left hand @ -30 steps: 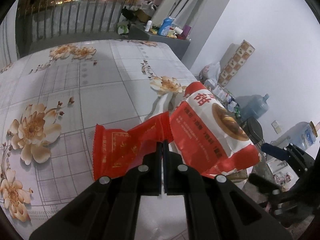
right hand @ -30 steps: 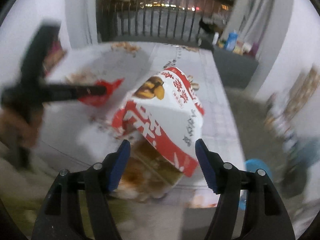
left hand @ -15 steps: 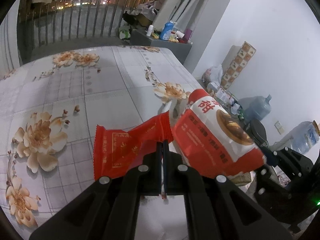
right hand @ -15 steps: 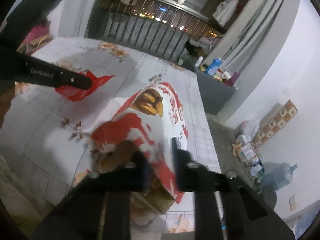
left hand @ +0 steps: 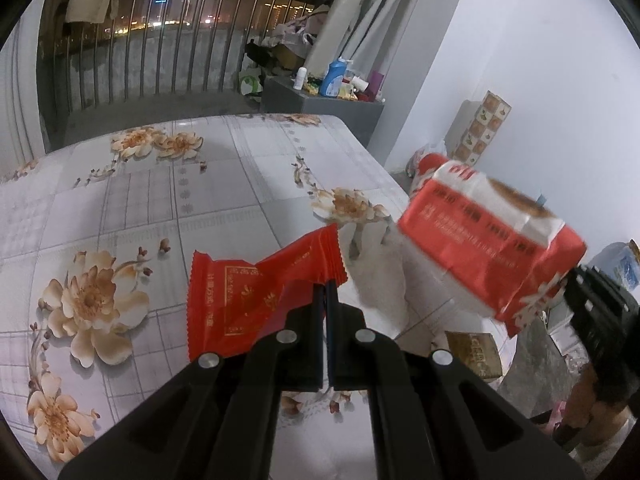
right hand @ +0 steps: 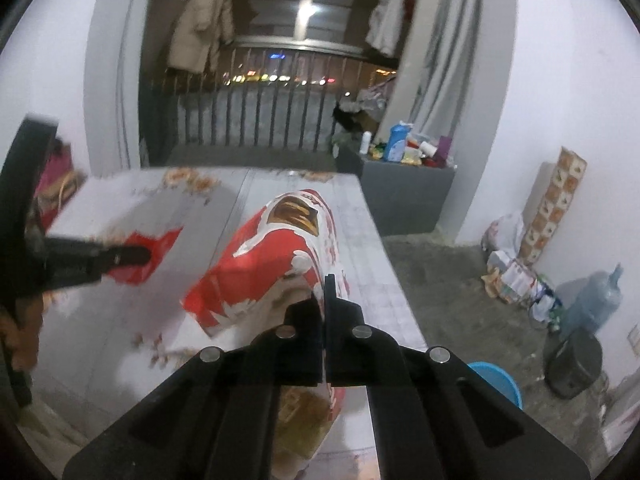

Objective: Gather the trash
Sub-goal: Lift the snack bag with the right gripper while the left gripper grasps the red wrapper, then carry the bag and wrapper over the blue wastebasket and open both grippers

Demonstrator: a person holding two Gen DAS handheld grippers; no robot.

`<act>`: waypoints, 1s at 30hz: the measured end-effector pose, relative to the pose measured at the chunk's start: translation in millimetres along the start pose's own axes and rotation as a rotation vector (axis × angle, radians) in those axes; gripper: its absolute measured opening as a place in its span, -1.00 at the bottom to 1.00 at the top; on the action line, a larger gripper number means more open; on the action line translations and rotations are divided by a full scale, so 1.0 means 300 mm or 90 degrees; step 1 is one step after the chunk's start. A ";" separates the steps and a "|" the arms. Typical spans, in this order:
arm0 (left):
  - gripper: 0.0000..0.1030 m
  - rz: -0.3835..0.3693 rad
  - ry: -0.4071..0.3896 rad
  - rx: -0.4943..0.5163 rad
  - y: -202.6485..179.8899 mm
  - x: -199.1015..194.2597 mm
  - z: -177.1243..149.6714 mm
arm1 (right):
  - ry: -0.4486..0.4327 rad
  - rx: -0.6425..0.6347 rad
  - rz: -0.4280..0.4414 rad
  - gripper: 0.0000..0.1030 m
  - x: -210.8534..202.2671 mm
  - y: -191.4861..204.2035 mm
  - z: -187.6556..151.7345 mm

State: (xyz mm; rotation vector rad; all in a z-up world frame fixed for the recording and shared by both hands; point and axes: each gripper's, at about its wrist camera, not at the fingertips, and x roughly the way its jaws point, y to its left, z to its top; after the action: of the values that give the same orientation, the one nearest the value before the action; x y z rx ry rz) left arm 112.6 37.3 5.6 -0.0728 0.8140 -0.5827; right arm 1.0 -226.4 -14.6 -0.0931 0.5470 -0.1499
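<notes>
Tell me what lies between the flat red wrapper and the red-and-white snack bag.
In the left wrist view, only bare floral tablecloth shows between red wrapper and snack bag; nothing else lies there.

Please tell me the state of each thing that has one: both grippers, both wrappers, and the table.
left gripper: shut on the small red wrapper.
small red wrapper: flat, held at one edge above the table.
right gripper: shut on the red and white snack bag.
red and white snack bag: puffy, lifted off the table.
table: covered by a floral cloth.

White walls [right hand: 568, 80], night-dark railed balcony [left hand: 160, 60]
</notes>
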 end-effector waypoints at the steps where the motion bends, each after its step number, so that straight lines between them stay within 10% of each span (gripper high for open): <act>1: -0.99 -0.002 -0.004 0.001 0.000 -0.006 0.003 | -0.003 0.009 0.000 -1.00 -0.004 -0.009 0.005; 19: -0.99 -0.108 -0.036 0.096 -0.230 -0.012 0.160 | -0.073 0.116 -0.162 -1.00 -0.153 -0.277 0.004; 30: -0.99 -0.309 0.159 0.165 -0.734 0.340 0.305 | -0.026 0.236 -0.332 -1.00 -0.247 -0.600 -0.198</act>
State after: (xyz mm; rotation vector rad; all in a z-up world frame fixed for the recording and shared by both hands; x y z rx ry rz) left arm 130.2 -215.1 62.9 0.0428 0.9617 -1.1682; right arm -113.8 -394.1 -4.3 0.1251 0.4374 -0.7530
